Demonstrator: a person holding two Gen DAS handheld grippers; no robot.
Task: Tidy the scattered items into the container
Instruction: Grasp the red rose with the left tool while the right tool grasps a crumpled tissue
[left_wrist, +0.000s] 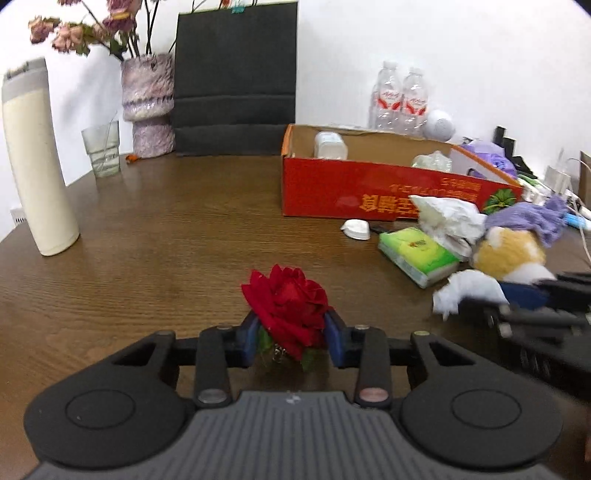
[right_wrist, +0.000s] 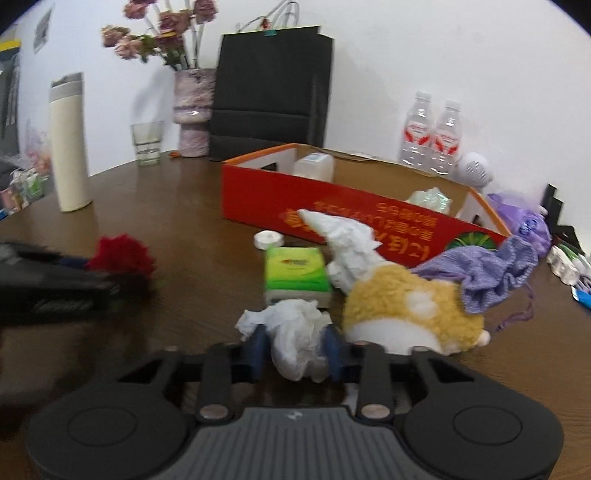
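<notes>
Left tongs (left_wrist: 291, 334) clenched around red rose (left_wrist: 288, 310) (right tongs (right_wrist: 295, 350) around crumpled tissue (right_wrist: 295, 336)).

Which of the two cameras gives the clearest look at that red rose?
The left wrist view. There the red fabric rose sits sharp and centred, clamped between the left gripper and its blue finger pads. The right wrist view shows it only as a small, blurred red bloom at the far left, partly behind the dark gripper body.

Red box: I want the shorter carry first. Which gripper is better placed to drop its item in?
Probably right. The right gripper, shut on the crumpled tissue, sits nearer the red box; the left gripper, holding the red rose, is farther off.
</notes>
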